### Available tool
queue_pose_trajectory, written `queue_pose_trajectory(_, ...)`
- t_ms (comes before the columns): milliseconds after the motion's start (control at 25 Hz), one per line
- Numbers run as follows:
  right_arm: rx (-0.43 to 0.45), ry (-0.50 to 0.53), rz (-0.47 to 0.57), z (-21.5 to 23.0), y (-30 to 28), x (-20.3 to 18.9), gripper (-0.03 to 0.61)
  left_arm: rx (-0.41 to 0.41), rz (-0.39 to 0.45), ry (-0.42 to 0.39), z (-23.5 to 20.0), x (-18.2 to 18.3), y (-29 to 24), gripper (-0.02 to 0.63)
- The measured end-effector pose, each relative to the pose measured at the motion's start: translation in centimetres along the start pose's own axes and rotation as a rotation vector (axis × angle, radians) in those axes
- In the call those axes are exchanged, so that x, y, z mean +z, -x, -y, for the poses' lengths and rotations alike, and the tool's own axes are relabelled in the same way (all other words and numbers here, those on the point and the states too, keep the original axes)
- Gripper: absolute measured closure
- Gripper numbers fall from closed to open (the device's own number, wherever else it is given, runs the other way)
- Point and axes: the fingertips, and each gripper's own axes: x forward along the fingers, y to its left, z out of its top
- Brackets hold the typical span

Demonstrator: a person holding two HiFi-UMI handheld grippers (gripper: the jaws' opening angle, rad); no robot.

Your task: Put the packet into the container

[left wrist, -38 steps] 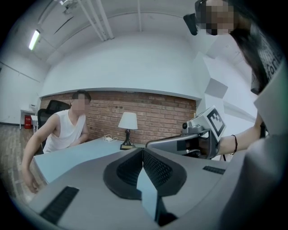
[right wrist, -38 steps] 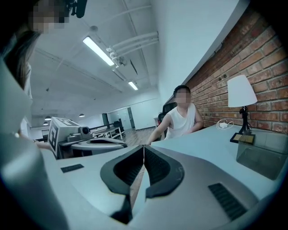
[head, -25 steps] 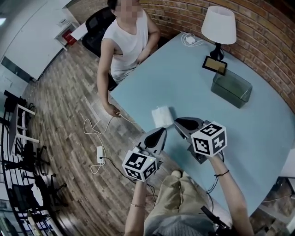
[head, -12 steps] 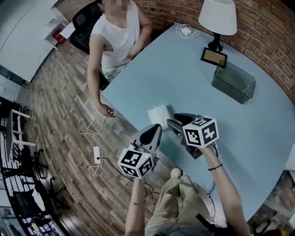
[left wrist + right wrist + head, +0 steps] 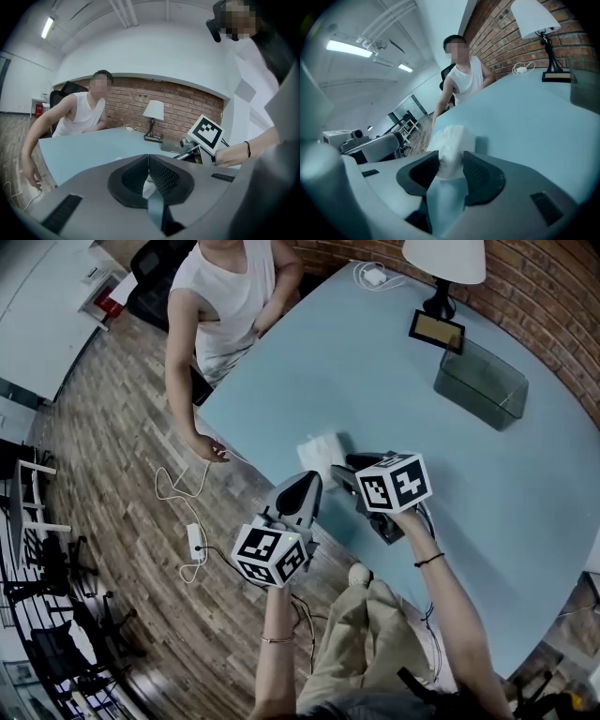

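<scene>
Right claw (image 5: pixel 451 164) is on the approach. Its jaws have just been opening and now stand wide, with the near end of the packet (image 5: pixel 323 454) sitting in the gap at their tips. The pads aren't pressing on it, so nothing is held yet. That wide spread makes sense, since the white packet is soft and bulky and the jaws need room to straddle it before they pinch.

The packet lies flat on the table (image 5: pixel 525 502), well apart from the container (image 5: pixel 480 385), down by the edge on the side away from it. So there's a carry to come once it's gripped.

The right claw comes at the packet from the side away from the container, tilted down, which lines it up with the packet's short end.

Left claw (image 5: pixel 148 161) has its jaws pressed together with nothing between them. It hangs off the table edge, farther from the container than the right one. I'd say it's parked there to keep out of the way, as this looks like a one-handed pick.

The container is clear, open-topped and looks empty. It stands with no clutter across its mouth, so it's ready to take a drop from above.

Next comes the squeeze, I reckon. The risk is catching only a loose corner of the wrapper and having it slip on the lift.
</scene>
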Motion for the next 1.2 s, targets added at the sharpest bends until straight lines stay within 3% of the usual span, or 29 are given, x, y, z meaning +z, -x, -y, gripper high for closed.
queue_pose_trajectory(160,0.006,0.035,-0.044,0.0,-0.8,-0.1,0.425,0.003,-0.007,0.01,-0.7,-0.6,-0.1,0.604)
queue_pose_trajectory(240,0.002,0.023,-0.056,0.3,-1.2,-0.2,0.456,0.004,-0.009,0.012,-1.1,-1.1,0.0,0.603)
queue_pose_trajectory(520,0.015,0.041,-0.041,-0.1,-0.7,-0.3,0.494,0.002,-0.012,0.009,-1.2,-1.3,0.5,0.603)
queue_pose_trajectory(880,0.005,0.072,0.031,-0.4,2.1,1.4,0.5,-0.022,0.01,-0.008,-0.7,0.0,0.8,0.604)
queue_pose_trajectory(1200,-0.032,0.13,0.108,-0.6,7.8,4.1,0.5,-0.104,0.05,-0.068,2.2,3.5,0.1,0.604)
